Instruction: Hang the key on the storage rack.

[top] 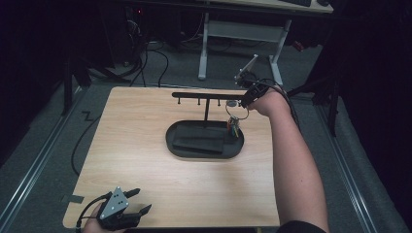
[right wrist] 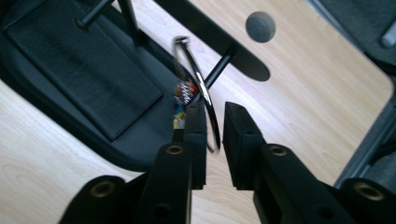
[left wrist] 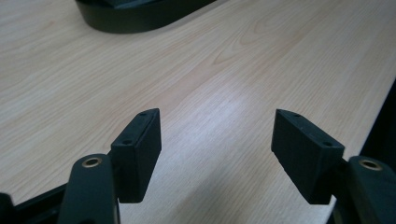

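Right gripper (right wrist: 215,140), jaws narrow and slightly loose around the key ring (right wrist: 198,93), which hangs at twelve o'clock on the rack's peg (right wrist: 217,70).

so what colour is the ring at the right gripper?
Shiny silver metal ring, clearest in the right gripper view.

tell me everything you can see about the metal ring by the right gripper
The ring is a thin, shiny metal loop, like a key ring, with a small bunch of colourful bits hanging on it. It stands nearly upright between the jaws of the right gripper, with a slight gap showing on one side, so a firm grip is unclear. It is beside a peg of the black rack, above the dark tray; whether it hangs on the peg is hard to tell.
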